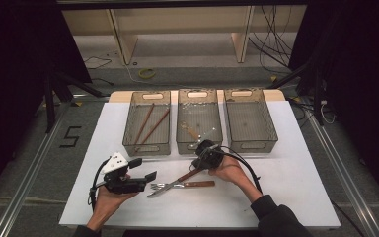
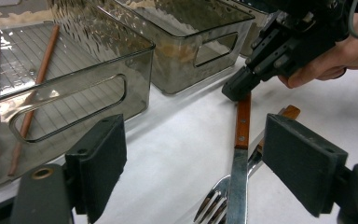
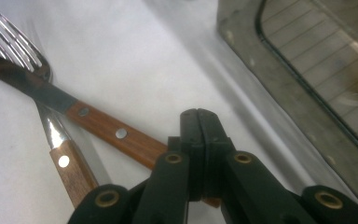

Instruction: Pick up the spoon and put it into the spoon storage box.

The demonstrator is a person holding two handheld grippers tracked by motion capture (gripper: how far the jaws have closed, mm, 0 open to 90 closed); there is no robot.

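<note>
two black pads of the left gripper [image 2: 200,172] stand wide apart close to the lens with nothing between them, hovering low over the white table [image 1: 286,182] and aimed at the crossed cutlery. just beyond them the knife [image 2: 240,154] lies across the fork [image 2: 214,205], both wooden-handled, on the table in front of the bins. the right gripper [image 3: 199,122] has its jaws pressed together at the far end of the knife's handle; its own view suggests the handle end is pinched between them, though the very contact is hidden under the jaws. judging by the layout, this is cutlery sorting partway through: two chopsticks [image 1: 147,126] already lie in the left bin [image 1: 128,143], the middle bin [image 1: 181,146] holds a small pale item i cannot identify, and the right bin [image 1: 271,133] looks empty. knife and fork are not yet binned. no brand or label is readable; the one mark is a dark "5" [image 1: 70,137] on the floor left of the table.
</note>
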